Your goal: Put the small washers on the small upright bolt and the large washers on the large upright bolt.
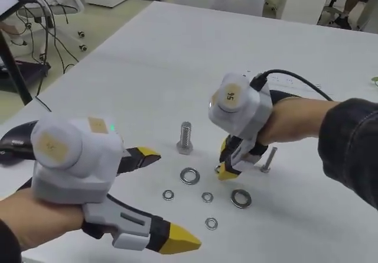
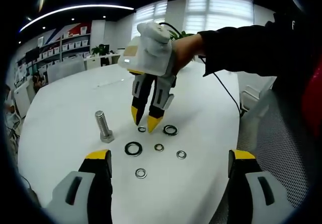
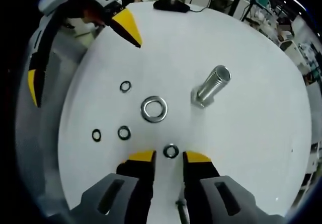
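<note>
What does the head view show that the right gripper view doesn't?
Head view adds the small bolt, standing beside the right gripper, and a second large washer. Right gripper view adds a clear look at a small washer lying on the table at its open tips. Shared: the large bolt, one large washer, three loose small washers and the left gripper.

My head view looks down on the large upright silver steel bolt (image 1: 185, 139); left gripper view, low, faces it; right gripper view, near, overlooks it. All share it.
</note>
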